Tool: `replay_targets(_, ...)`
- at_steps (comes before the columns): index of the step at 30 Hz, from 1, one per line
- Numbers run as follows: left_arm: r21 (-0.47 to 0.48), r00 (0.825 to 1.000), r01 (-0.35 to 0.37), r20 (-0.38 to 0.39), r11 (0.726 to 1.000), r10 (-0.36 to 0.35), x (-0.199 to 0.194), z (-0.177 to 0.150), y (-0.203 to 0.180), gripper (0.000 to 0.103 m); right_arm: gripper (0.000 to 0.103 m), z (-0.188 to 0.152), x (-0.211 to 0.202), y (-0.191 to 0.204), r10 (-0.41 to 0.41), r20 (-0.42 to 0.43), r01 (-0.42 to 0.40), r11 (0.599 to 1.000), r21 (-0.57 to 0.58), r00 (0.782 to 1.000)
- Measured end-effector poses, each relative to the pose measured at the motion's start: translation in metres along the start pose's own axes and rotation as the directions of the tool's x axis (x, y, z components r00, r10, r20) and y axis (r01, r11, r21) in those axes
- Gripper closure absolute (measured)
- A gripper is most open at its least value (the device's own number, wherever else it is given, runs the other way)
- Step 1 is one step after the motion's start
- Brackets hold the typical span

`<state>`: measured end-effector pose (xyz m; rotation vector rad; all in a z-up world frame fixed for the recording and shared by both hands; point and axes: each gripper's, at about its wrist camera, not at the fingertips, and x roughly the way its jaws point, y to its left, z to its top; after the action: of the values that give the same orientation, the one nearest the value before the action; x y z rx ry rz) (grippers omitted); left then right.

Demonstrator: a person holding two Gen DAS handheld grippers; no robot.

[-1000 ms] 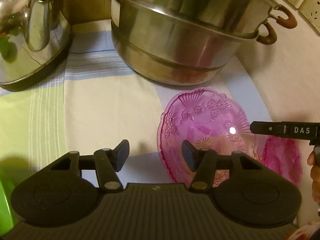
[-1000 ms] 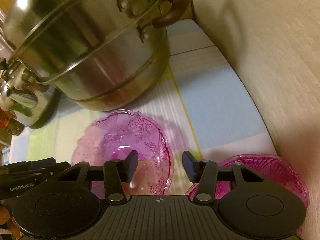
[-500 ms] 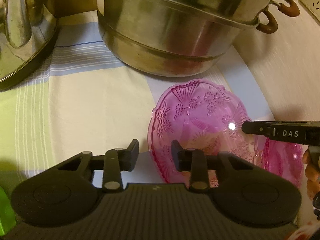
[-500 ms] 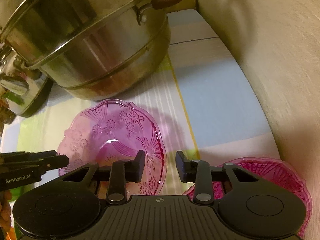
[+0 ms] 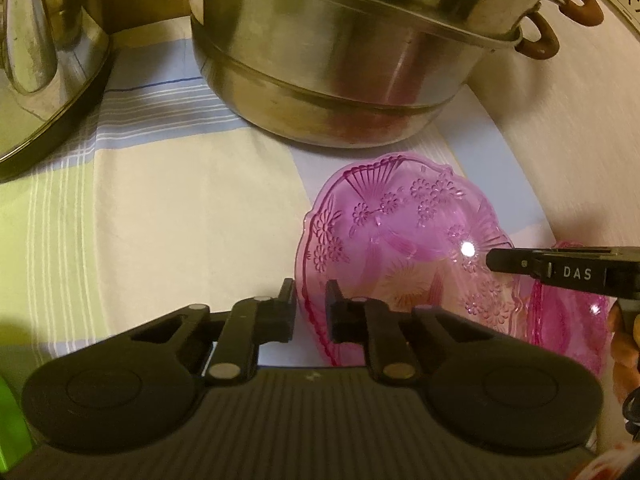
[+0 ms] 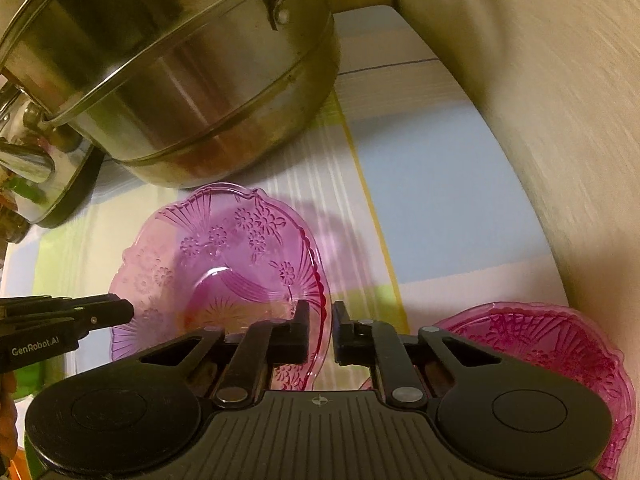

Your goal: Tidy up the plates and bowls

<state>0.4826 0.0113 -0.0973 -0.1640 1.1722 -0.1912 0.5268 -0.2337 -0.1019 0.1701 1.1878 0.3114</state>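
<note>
A: Where is the pink plate (image 5: 404,256)?

B: On the striped cloth (image 5: 168,216), in front of the big steel pot (image 5: 340,72). It looks like thin pressed glass or plastic: light, stiff, slippery, maybe easy to crack.

A: And the grippers?

B: The left gripper (image 5: 311,306) is closing on its near rim, which stands between the jaws. The right gripper (image 6: 321,330) pinches the opposite rim. The rim seems the best hold.

A: What is beside it?

B: A second pink bowl (image 6: 560,344), near the wall, and a kettle (image 5: 36,56).
</note>
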Motion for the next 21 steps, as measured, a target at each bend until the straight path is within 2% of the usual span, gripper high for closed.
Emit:
replay_targets(11, 0.014, 0.999, 0.004, 0.032, 1.0, -0.004, -0.011, 0.001, -0.002, 0.096, 0.093, -0.004, -0.009, -0.002, 0.011, 0.005, -0.011, 1.0, 0.02, 1.0)
replay_targets(21, -0.009, 0.997, 0.021, 0.081, 1.0, -0.02, -0.036, 0.0, -0.009, 0.096, 0.093, -0.01, -0.046, 0.009, 0.019, 0.03, -0.019, 1.0, 0.012, 0.999)
